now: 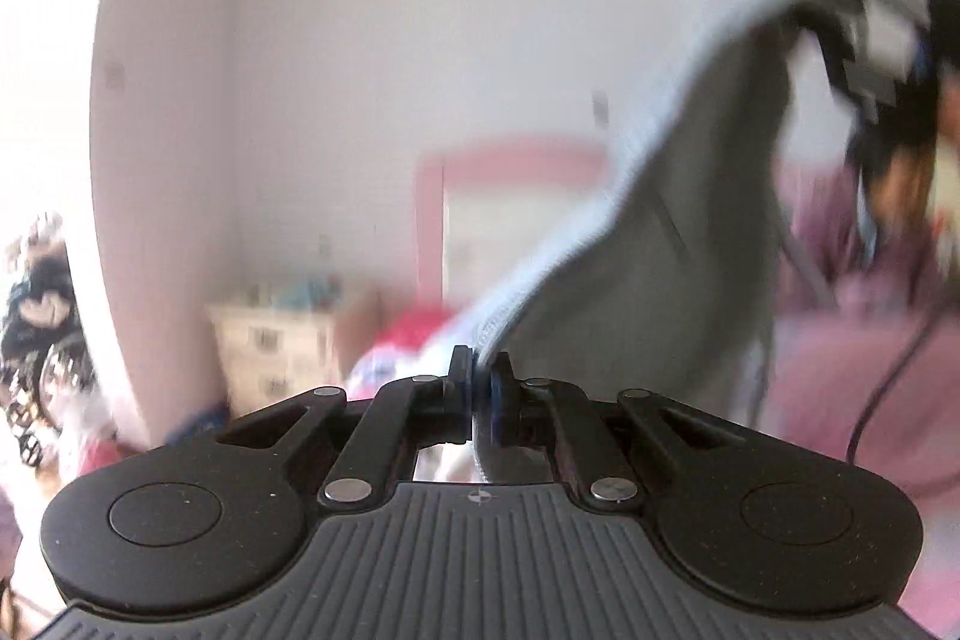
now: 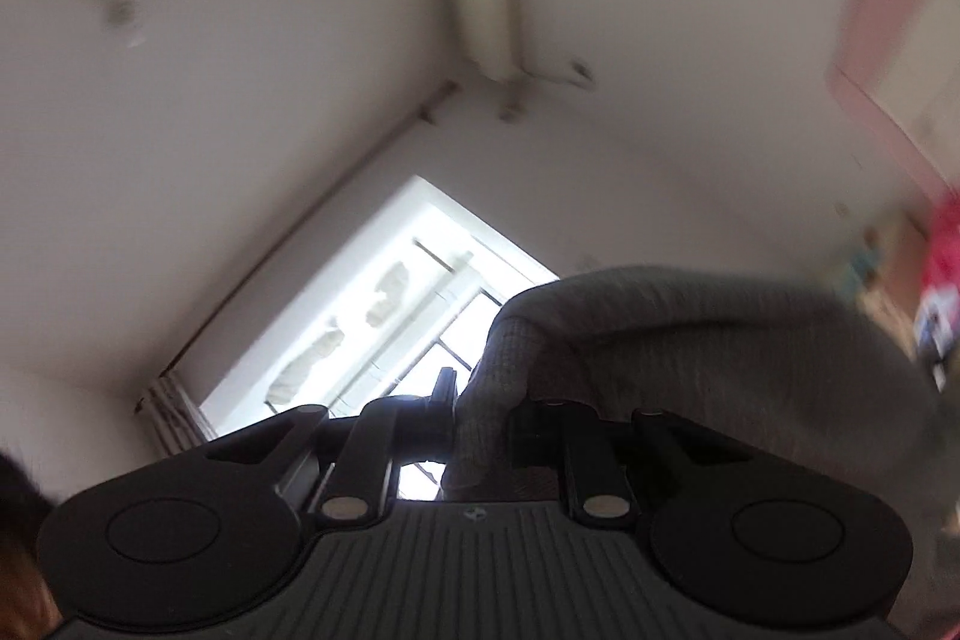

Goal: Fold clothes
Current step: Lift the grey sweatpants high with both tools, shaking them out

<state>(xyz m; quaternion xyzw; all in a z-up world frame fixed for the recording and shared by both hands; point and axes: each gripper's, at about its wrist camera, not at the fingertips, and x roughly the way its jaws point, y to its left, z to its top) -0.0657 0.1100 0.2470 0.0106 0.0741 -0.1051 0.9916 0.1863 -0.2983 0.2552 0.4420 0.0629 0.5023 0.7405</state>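
Observation:
A grey knit garment (image 1: 678, 220) hangs in the air, stretched between both grippers. My left gripper (image 1: 481, 376) is shut on one ribbed edge of it, low in the left wrist view. From there the cloth rises to the upper right, where the other gripper (image 1: 882, 40) shows blurred. In the right wrist view my right gripper (image 2: 480, 400) is shut on a thick fold of the same grey garment (image 2: 690, 340), which bulges off to the right. That view tilts up at the ceiling and a window.
A pink bed surface (image 1: 840, 388) lies at the right below the cloth. A cream chest of drawers (image 1: 282, 346) stands by the far wall, with a red and white item (image 1: 402, 352) beside it. A window (image 2: 390, 316) and a wall air conditioner (image 2: 486, 10) are overhead.

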